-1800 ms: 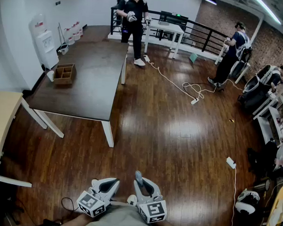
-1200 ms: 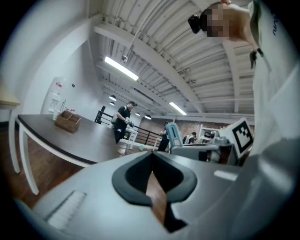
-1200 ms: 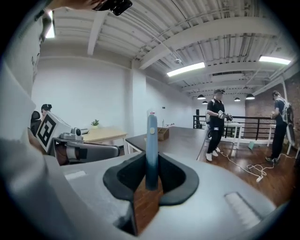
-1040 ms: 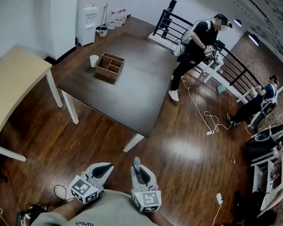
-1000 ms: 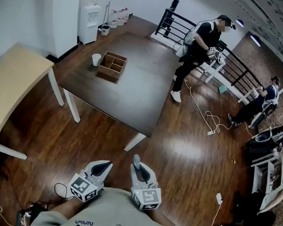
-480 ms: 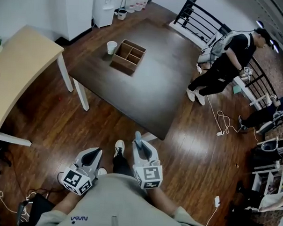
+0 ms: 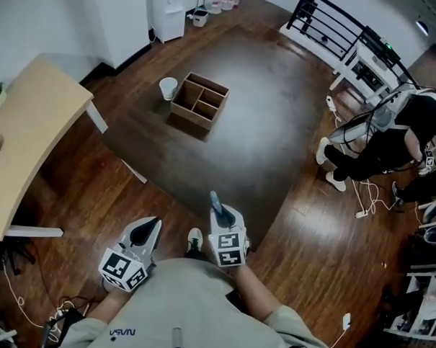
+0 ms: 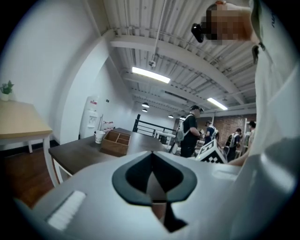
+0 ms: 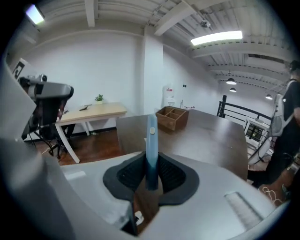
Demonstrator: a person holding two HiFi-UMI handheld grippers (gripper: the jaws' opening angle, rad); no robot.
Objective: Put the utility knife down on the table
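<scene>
A slim blue utility knife stands up between the black pads of my right gripper, which is shut on its lower end. In the head view the knife and the right gripper hang over the near corner of the dark brown table. My left gripper is lower left, over the wooden floor and short of the table. Its jaws are closed on each other with nothing between them; in its own view the left gripper points at the table.
A partitioned wooden box and a white cup stand on the table's far left part. A light wooden table is at the left. A person in black bends beside the table's right side, near floor cables. A black railing runs behind.
I have walked up to the dark table, so it fills the middle of the head view. Both grippers came forward; the right one with the knife now reaches the table's near corner.
</scene>
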